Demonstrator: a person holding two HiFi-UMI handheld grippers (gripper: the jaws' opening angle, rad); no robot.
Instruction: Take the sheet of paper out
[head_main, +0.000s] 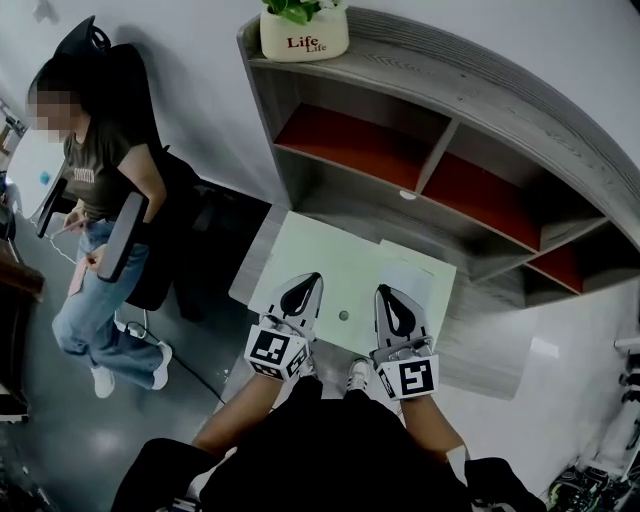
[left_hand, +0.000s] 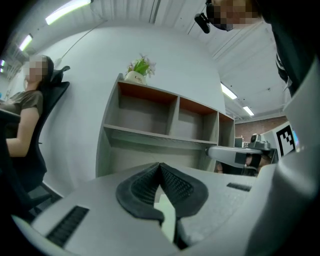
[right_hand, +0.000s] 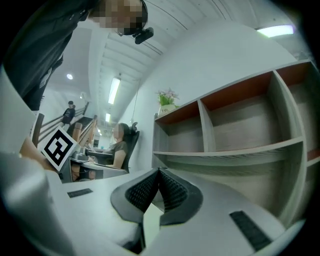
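Observation:
A small pale green table top (head_main: 330, 250) stands in front of a grey shelf unit. On its right part lies a whiter sheet of paper (head_main: 418, 278). My left gripper (head_main: 311, 279) hovers over the table's near left part, its jaws shut with nothing between them. My right gripper (head_main: 386, 292) hangs beside it, just left of the sheet's near edge, also shut and empty. In the left gripper view the left gripper's (left_hand: 160, 165) dark pads meet at the tips. The right gripper view shows the right gripper's (right_hand: 159, 171) pads together too. Both point about level toward the shelves.
The grey shelf unit (head_main: 450, 120) with red back panels rises behind the table, its compartments bare. A white plant pot (head_main: 303, 32) stands on its top. A person (head_main: 100, 190) sits in a dark chair at the left. The table has a small round hole (head_main: 343, 315).

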